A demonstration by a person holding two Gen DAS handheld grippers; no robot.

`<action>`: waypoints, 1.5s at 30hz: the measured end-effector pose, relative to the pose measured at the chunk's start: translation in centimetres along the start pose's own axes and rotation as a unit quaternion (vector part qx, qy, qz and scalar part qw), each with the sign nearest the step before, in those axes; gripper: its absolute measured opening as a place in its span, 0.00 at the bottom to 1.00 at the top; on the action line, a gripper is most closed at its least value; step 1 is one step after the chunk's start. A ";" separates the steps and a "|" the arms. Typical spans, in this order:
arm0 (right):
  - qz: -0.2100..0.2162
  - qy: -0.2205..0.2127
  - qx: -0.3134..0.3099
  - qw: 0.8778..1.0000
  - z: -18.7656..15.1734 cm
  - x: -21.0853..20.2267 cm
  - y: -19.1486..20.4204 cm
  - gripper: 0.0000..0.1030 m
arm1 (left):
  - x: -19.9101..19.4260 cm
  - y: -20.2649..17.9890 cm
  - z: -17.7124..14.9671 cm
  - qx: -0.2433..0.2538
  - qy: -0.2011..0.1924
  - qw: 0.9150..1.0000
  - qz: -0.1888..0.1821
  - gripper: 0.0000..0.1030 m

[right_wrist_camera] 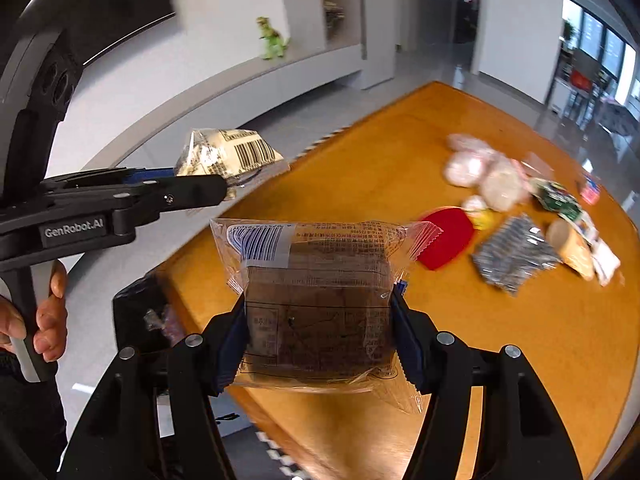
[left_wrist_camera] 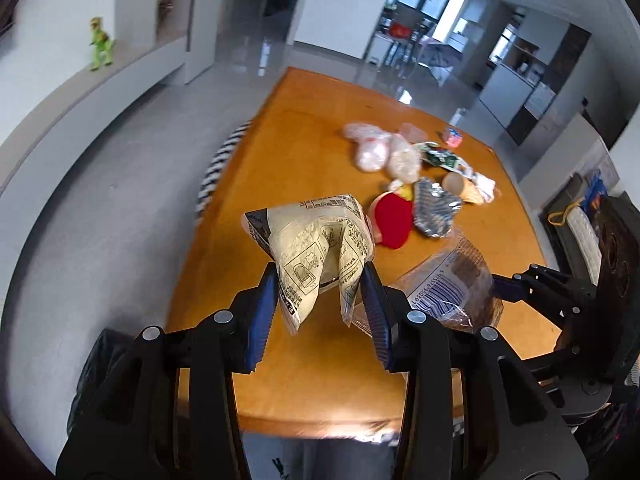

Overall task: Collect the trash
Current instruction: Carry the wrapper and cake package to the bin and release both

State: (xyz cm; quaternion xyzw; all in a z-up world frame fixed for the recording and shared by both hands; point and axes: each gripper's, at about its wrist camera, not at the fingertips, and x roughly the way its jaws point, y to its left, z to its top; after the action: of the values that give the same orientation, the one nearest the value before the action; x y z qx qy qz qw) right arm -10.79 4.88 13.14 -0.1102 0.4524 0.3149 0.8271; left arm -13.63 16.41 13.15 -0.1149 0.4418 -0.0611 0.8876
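both grippers are loaded and in the carry step. the left gripper (left_wrist_camera: 320, 304) is clamped narrow on a crumpled cream wrapper (left_wrist_camera: 316, 244), held up clear of the wooden table (left_wrist_camera: 280, 152), out past its near corner. the right gripper (right_wrist_camera: 320, 332) stands wider, pinching a clear packet with a brown cake inside (right_wrist_camera: 316, 304) by its two sides, also lifted off the tabletop. a hand (right_wrist_camera: 50, 316) grips the left tool's handle at the edge of the right view.

the rest of the trash is a heap on the far part of the table (right_wrist_camera: 520, 216): pale plastic bags, a red lid, a silver foil pack, a green wrapper and a paper cup, all lying close together and untouched.

a black bag (right_wrist_camera: 140, 312) sits just beside the table's near corner, down at floor level; it looks like the bin liner. as i judge it, the next move calls for bringing each load over that bag's mouth and only then opening the jaws, one at a time, so the light wrapper does not drift wide.
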 end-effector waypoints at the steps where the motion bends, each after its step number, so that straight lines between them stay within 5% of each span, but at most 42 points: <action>1: 0.008 0.000 -0.007 1.000 0.1 0.2 1.1 0.63 | -0.5 0.9 -0.5 -0.007 -0.003 1.000 0.005 0.40; 9: 0.088 0.018 -0.070 0.993 -0.2 3.2 10.5 0.63 | -4.9 9.4 -7.1 -0.086 -0.024 0.994 0.061 0.38; 12: 0.120 0.030 -0.101 0.987 -0.4 4.6 14.6 0.63 | -6.4 12.8 -9.8 -0.121 -0.030 0.989 0.084 0.11; 14: 0.139 0.047 -0.126 0.981 -0.8 6.1 17.7 0.64 | -6.4 15.0 -11.8 -0.143 -0.013 0.985 0.101 0.08; 18: 0.124 0.088 -0.192 0.970 -2.6 9.8 23.4 0.67 | -6.7 19.8 -16.5 -0.200 0.015 0.960 0.197 0.09; 20: 0.143 0.129 -0.189 0.963 -3.2 11.8 24.8 0.67 | -7.0 21.3 -17.7 -0.227 0.022 0.951 0.208 0.34; 21: 0.147 0.138 -0.190 0.961 -3.5 12.3 25.1 0.67 | -7.3 22.0 -18.3 -0.246 0.016 0.949 0.196 0.74; 22: 0.146 0.141 -0.193 0.960 -3.7 12.7 25.5 0.67 | -7.7 22.3 -18.6 -0.253 0.004 0.948 0.194 0.95; 29: 0.157 0.136 -0.185 0.961 -3.3 12.3 25.1 0.68 | -8.9 22.1 -18.2 -0.246 -0.030 0.948 0.199 0.94; 36: 0.174 0.105 -0.194 0.960 -3.2 12.0 26.1 0.83 | -8.9 22.7 -18.5 -0.255 -0.030 0.947 0.195 0.94; 45: 0.184 0.092 -0.176 0.963 -2.3 10.8 25.3 0.83 | -7.9 22.3 -18.1 -0.252 -0.016 0.950 0.185 0.94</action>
State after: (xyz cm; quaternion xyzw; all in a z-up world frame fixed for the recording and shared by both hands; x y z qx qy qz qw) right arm -23.82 28.01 5.60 -0.1978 0.4760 0.5247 0.6774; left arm -32.65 36.93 2.94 -0.2516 0.4423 0.2192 0.8324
